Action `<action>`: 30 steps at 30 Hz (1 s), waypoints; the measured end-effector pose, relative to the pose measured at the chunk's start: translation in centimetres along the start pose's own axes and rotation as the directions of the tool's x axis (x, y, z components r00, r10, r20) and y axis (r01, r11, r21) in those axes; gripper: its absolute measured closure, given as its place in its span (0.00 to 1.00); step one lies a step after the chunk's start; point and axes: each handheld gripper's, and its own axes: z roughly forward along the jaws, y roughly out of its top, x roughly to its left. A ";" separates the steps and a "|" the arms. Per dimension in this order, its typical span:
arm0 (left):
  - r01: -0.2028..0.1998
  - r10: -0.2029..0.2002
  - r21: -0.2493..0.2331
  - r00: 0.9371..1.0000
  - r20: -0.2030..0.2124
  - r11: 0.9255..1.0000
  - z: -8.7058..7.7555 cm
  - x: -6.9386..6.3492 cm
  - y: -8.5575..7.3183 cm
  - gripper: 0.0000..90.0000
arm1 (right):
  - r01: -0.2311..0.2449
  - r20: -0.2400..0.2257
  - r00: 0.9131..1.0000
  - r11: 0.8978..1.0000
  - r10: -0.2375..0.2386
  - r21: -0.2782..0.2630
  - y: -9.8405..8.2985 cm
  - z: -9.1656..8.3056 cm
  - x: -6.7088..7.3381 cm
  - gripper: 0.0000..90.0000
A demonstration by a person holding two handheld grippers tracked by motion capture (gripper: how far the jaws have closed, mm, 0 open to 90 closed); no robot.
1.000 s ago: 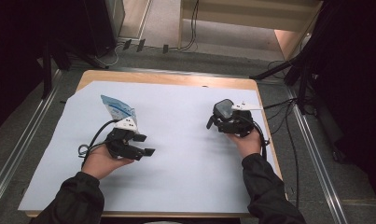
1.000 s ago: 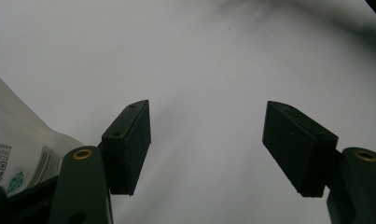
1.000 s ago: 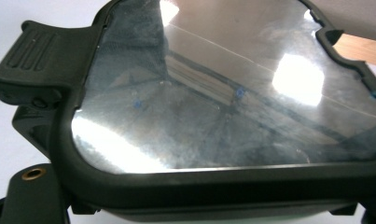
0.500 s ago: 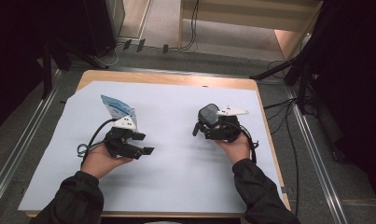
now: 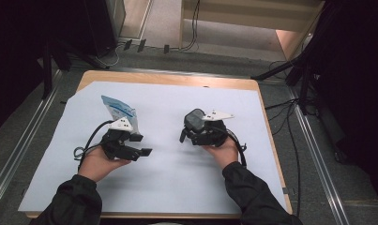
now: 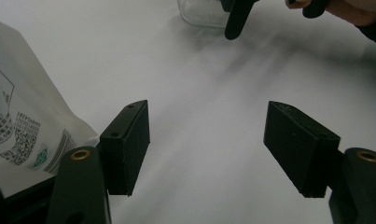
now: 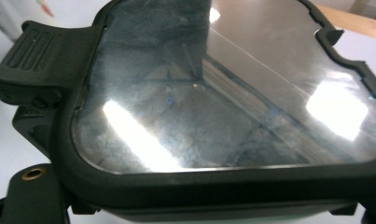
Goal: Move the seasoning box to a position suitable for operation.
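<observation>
I've got the right gripper [image 5: 192, 135] clamped on a container lid [image 7: 223, 88]: dark rubbery rim, glossy clear panel, mid-table. Left gripper [image 6: 213, 149] released, jaws w/ nothing between, beside a crinkly white pouch [image 6: 22, 112] on smooth white paper [image 5: 168, 183].

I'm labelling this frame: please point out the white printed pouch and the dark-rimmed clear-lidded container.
White printed pouch [image 5: 117, 111], high view, blue upper part.
Dark-rimmed clear-lidded container [image 7: 232, 93], right gripper view, middle of lid.

Container lid [image 7: 232, 88]: glossy, finely scratched clear pane in matt black plastic rim. Pouch [image 6: 22, 116]: smooth printed plastic film. Table sheet [image 5: 177, 168]: matt white paper.
</observation>
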 end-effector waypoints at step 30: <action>0.016 -0.016 -0.006 1.000 -0.005 1.000 -0.1 -0.4 -0.6 0.36 | 0.017 -0.084 0.996 0.999 -0.014 0.038 -0.7 3.4 3.4 0.14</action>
